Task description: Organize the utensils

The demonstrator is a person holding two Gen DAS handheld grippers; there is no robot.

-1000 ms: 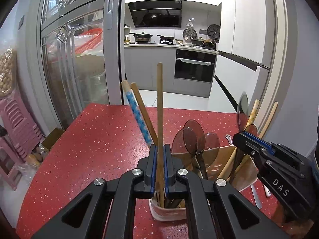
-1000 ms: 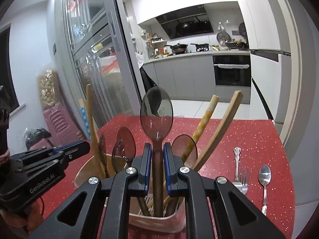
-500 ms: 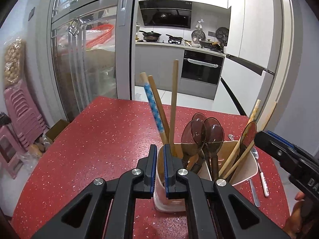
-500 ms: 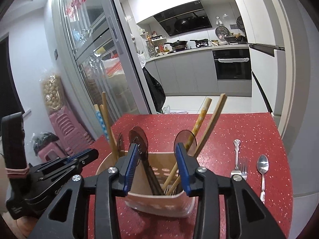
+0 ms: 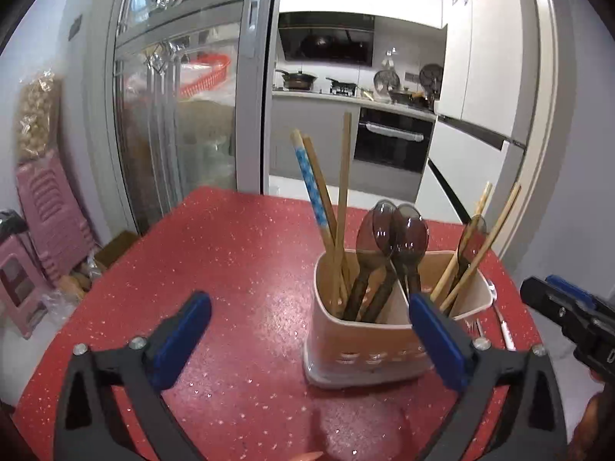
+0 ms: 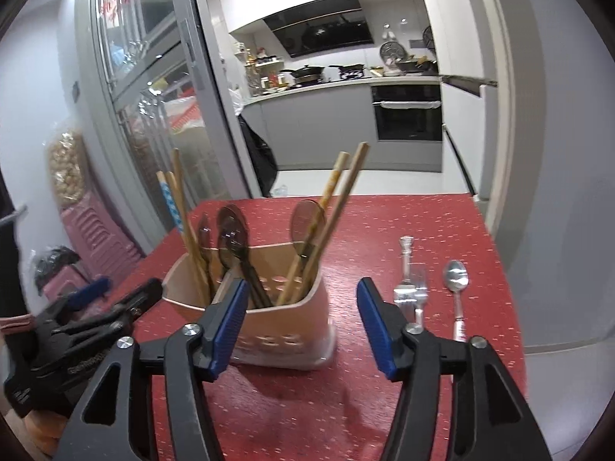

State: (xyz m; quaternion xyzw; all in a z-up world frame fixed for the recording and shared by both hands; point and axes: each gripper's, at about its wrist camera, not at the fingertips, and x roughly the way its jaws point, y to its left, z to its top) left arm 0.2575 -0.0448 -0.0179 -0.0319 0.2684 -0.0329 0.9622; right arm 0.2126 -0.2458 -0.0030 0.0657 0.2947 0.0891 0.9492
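Jaws of the left gripper [image 5: 309, 330] have just sprung wide apart with nothing between them, and those of the right gripper [image 6: 300, 320] have likewise just been opening on empty air, which reads as both hands letting go after dropping items in. Just beyond them on the red table [image 5: 238, 253] stands the beige utensil holder [image 6: 276, 330], sorted by kind: wooden chopsticks [image 5: 338, 207] upright in its left end, dark translucent spoons [image 5: 399, 234] leaning in the middle, more chopsticks and one spoon in the right end. A metal fork [image 6: 415, 288] and a metal spoon [image 6: 455, 280] lie flat on the table to the holder's right, apart from it, probably next to go in. Inner dividers of the holder are hidden by its wall, so compartment count is unclear, and the far kitchen is too blurred to read.
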